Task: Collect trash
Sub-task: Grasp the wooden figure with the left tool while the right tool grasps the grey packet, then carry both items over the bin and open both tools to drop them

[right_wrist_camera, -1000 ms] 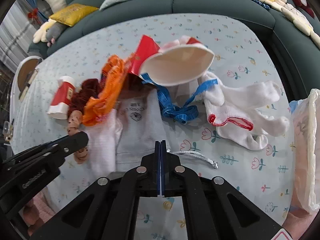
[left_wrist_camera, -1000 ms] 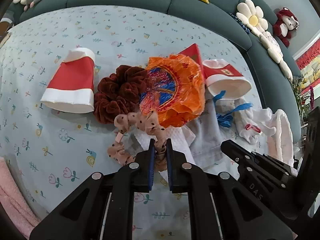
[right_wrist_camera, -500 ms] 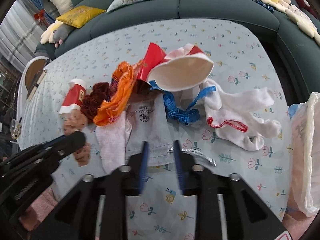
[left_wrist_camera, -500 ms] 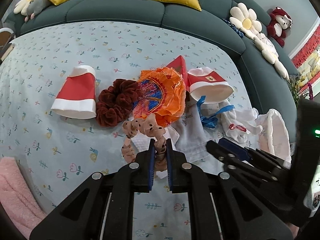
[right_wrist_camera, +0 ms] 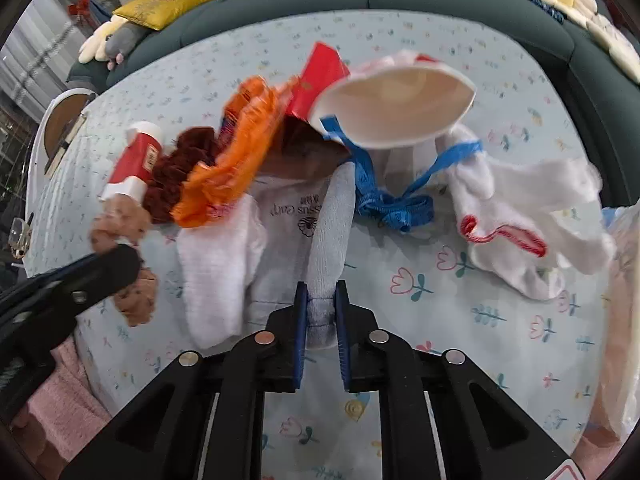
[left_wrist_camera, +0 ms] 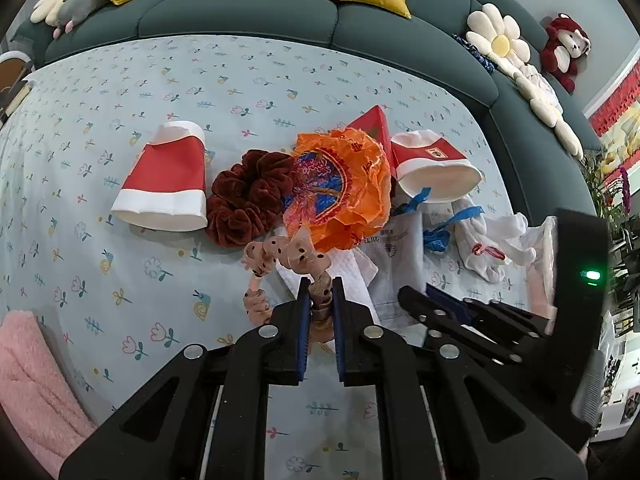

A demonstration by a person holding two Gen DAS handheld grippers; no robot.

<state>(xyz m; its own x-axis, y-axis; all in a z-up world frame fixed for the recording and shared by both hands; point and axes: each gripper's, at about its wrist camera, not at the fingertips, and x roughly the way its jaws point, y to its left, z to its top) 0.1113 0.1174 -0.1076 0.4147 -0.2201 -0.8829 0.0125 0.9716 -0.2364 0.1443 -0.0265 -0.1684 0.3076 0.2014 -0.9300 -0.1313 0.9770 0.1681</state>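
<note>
So the trash pile sits mid-way on the flowery tablecloth (left_wrist_camera: pixel 120 280), w/ the crumpled orange wrapper (left_wrist_camera: pixel 340 192) as the center: flattened red/white paper cup (left_wrist_camera: pixel 164 184) well to its left, maroon scrunchie (left_wrist_camera: pixel 248 196) touching its left edge, a 2nd squashed cup (left_wrist_camera: pixel 436 168) just right of it, blue ribbon (right_wrist_camera: pixel 380 196) and white gloves (right_wrist_camera: pixel 528 216) further right. Left gripper (left_wrist_camera: pixel 319 300) angles steeply down just below the wrapper, jaws nearly shut, pinching a pink dotted scrunchie (left_wrist_camera: pixel 296 256). Right gripper (right_wrist_camera: pixel 321 308), also pitched down, is closing its jaws on a bunched fold of the grey cloth pouch (right_wrist_camera: pixel 332 232), pads pressing it, below-right of the wrapper.
</note>
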